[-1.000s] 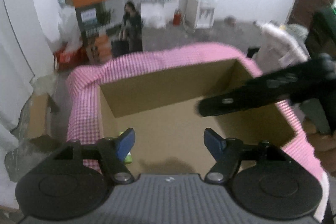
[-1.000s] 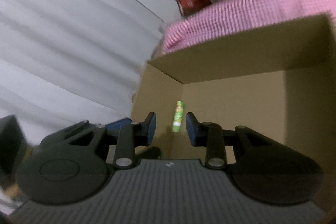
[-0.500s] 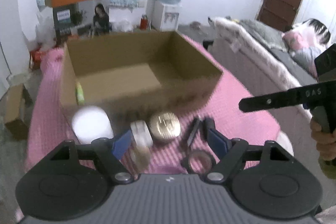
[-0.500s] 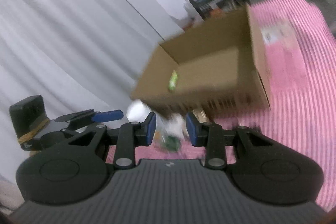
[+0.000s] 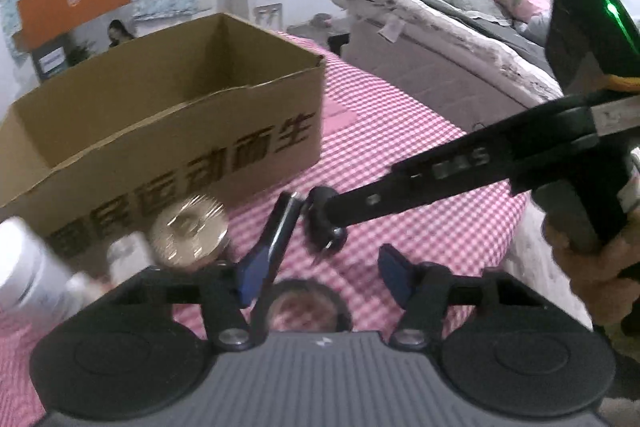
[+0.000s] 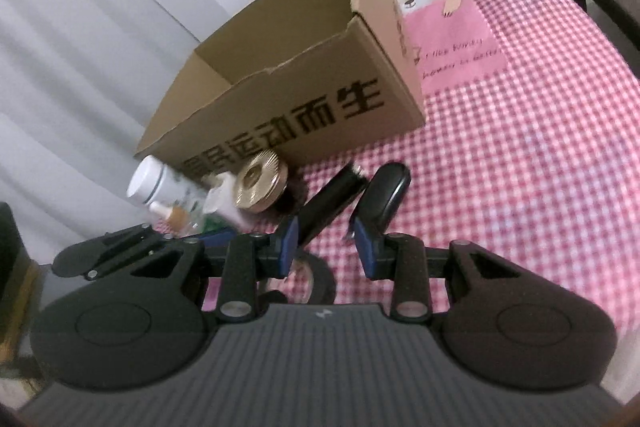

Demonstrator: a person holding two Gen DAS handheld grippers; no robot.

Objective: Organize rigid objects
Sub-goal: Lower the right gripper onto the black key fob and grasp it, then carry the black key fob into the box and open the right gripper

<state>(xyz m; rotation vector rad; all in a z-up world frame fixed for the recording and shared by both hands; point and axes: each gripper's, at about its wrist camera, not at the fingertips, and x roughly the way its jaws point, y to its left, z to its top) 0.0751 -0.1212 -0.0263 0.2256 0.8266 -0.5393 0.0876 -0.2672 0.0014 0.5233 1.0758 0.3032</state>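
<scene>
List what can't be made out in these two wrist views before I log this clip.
- Cardboard box floor and contents: both views, hidden by its near wall.
- Black ring on the checked cloth: both views, partly behind the left gripper or the right gripper.
- White bottle: left wrist view, blurred and cut by the edge.
- Small bottles' labels: right wrist view, too small.

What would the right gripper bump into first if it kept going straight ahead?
Probably the black computer mouse, which lies on the pink checked cloth just beyond the right gripper's open fingertips. The black rod-like thing next to it is about as near, so depth makes this uncertain.
</scene>
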